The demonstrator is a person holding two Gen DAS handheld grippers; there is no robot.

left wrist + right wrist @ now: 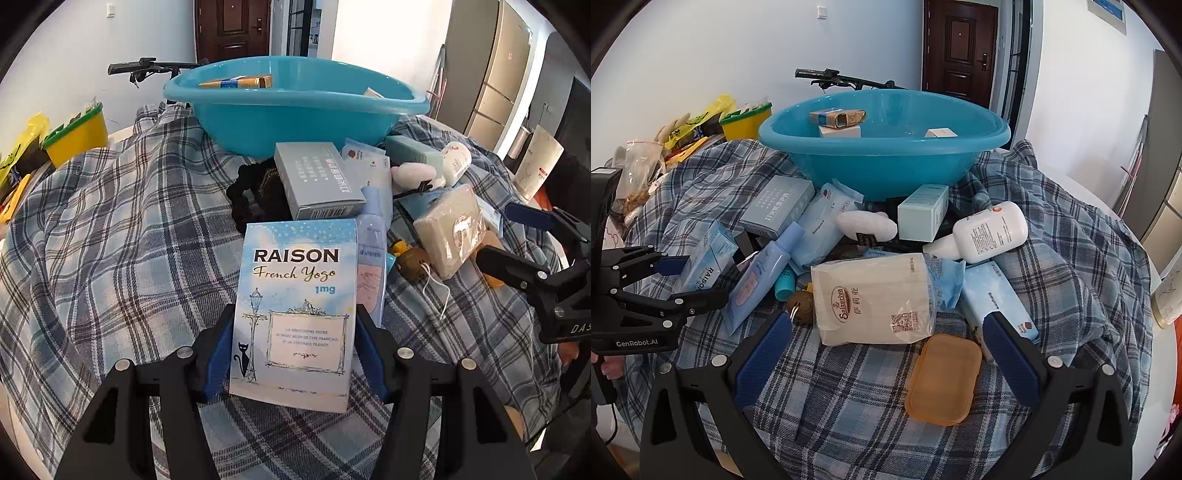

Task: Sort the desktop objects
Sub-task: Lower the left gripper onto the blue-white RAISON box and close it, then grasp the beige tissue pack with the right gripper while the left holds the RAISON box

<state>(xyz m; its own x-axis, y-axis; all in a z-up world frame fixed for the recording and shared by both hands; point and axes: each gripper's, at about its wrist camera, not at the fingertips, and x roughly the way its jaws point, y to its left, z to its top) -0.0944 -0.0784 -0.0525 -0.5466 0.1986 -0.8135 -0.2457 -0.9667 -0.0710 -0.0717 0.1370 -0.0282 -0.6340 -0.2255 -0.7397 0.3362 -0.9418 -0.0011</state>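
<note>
My left gripper point(293, 347) is shut on a light-blue RAISON French Yogo box point(295, 310), held above the plaid cloth; it also shows in the right wrist view point(709, 264). My right gripper point(886, 343) is open and empty, its fingers either side of a wrapped white Saizeriya pack point(875, 299) and an orange soap case point(942, 380). A blue basin point(882, 155) at the back holds several small boxes. A pile lies before it: grey box point(317, 181), blue tube point(764, 273), white bottle point(990, 230), teal box point(921, 212), white plush point(866, 225).
A plaid cloth point(110, 240) covers the table. A yellow tub with a green rim point(75, 134) and snack bags stand at the far left. A bicycle handlebar point(147, 68) is behind the basin. A blue wipes pack point(993, 299) lies by my right finger.
</note>
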